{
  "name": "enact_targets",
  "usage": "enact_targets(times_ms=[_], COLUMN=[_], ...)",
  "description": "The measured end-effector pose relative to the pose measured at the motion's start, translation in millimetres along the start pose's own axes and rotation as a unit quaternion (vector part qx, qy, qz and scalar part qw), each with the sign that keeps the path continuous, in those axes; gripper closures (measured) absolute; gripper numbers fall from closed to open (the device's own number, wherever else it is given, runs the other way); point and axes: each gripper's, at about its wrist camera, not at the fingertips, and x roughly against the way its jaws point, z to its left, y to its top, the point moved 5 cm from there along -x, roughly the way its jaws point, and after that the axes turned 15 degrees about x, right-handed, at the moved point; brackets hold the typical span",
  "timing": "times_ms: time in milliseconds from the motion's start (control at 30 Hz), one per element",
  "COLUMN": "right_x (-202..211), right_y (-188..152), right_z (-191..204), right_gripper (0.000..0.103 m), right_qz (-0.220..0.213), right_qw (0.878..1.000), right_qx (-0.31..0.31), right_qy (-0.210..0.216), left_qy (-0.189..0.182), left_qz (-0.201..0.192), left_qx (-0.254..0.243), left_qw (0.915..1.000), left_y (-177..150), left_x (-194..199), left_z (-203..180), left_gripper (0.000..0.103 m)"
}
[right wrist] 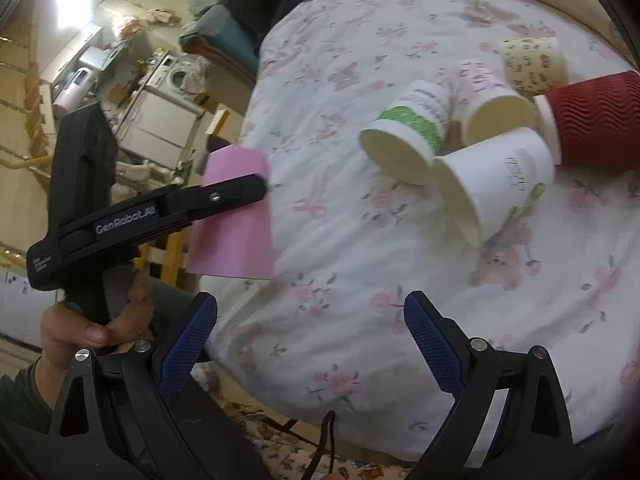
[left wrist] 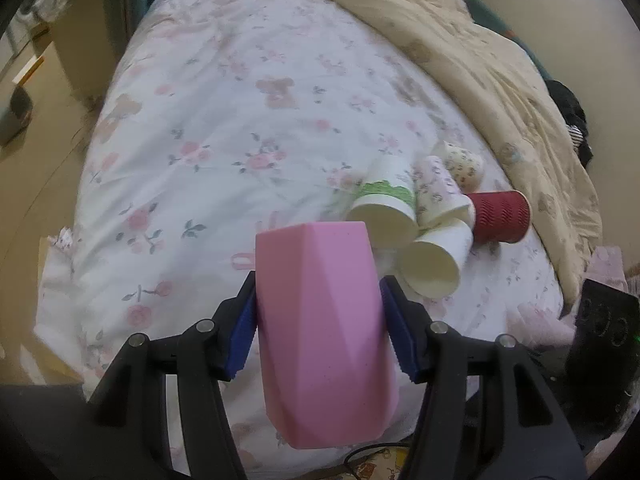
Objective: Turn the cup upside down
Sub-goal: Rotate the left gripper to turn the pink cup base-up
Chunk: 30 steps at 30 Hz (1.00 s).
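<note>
My left gripper (left wrist: 318, 320) is shut on a pink faceted cup (left wrist: 324, 332) and holds it above the near edge of the bed. The cup's closed flat end points away from the camera. In the right wrist view the same pink cup (right wrist: 236, 216) hangs at the left in the left gripper's black fingers (right wrist: 224, 196). My right gripper (right wrist: 310, 344) is open and empty over the floral sheet, near the bed's front edge.
A floral white sheet (left wrist: 240, 100) covers the bed. Several paper cups lie on their sides in a pile: a green-banded one (right wrist: 404, 136), a white one (right wrist: 496, 184), a red ribbed one (right wrist: 596, 120). A beige quilt (left wrist: 480, 60) lies at the back right.
</note>
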Motion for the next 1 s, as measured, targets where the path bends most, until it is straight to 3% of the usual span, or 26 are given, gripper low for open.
enact_targets(times_ms=[267, 500, 833, 1000], right_x=[-8.3, -16.9, -28.6, -28.4], right_y=[1.9, -2.7, -15.6, -18.2], right_z=[8.8, -3.6, -26.6, -29.0], right_gripper=[0.006, 0.006, 0.006, 0.006], right_qz=[-0.002, 0.014, 0.059, 0.063], right_qw=[0.999, 0.998, 0.996, 0.996], right_qx=[-0.01, -0.039, -0.056, -0.056], right_qy=[0.049, 0.046, -0.024, -0.028], left_qy=[-0.019, -0.026, -0.042, -0.028], left_qz=[0.016, 0.016, 0.03, 0.02], left_qx=[-0.032, -0.056, -0.067, -0.09], left_qw=[0.9992, 0.9979, 0.9964, 0.9954], left_y=[-13.4, -19.6, -25.9, -29.6], left_x=[-3.0, 2.2, 4.7, 5.2], left_z=[-18.3, -26.9, -31.8, -38.1], left_gripper=[0.048, 0.049, 0.05, 0.05])
